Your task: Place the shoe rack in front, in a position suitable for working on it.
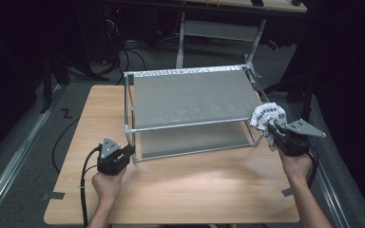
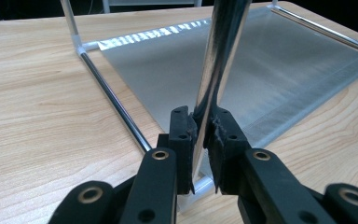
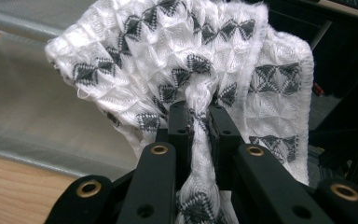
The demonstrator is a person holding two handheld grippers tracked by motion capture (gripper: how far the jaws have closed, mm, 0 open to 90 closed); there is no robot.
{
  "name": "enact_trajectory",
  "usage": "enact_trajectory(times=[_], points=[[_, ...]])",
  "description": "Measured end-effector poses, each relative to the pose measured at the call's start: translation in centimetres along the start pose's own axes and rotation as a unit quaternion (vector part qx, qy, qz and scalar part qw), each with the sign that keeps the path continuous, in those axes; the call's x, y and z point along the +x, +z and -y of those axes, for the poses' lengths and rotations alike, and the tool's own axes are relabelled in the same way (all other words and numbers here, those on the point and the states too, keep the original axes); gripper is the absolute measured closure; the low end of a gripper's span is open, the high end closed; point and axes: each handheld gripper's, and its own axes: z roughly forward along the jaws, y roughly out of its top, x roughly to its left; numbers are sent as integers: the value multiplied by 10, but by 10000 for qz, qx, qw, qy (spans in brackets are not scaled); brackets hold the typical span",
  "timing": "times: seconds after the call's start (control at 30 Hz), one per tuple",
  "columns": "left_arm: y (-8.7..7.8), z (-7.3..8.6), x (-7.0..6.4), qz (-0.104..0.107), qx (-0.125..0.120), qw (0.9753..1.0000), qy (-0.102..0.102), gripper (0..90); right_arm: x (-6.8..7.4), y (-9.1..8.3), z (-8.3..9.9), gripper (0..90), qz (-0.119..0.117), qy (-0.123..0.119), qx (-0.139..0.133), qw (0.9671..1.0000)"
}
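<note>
Wooden table (image 1: 180, 185): white cloth (image 3: 177, 60), grey diamond pattern, bunched.

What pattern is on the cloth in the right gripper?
White cloth with rows of dark grey diamond shapes, clearest in the right gripper view.

Left gripper (image 1: 129, 153) low, forearm in from bottom, jaws nearly closed, clamped on a thin upright post (image 2: 216, 70) between its pads. Right gripper (image 1: 272, 127) raised, wrist angled inward, jaws pinching bunched cloth (image 3: 186, 60) that spills above and beside the fingertips.
</note>
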Motion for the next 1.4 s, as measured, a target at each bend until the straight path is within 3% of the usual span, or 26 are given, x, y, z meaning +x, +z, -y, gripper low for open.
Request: enact_trajectory(times=[0.33,0.87,1.07,1.4], points=[[-2,-1,1,80,86,9999,84,800,-5,2,18,821,84,328,51,9994],[-2,0,1,100,68,9999,86,800,-8,36,62,820,247,777,555,9951],[-3,0,1,98,58,9999,81,799,-4,48,74,820,285,743,795,9937],[-6,2,3,104,50,9999,39,798,8,70,98,820,89,777,1373,9874]])
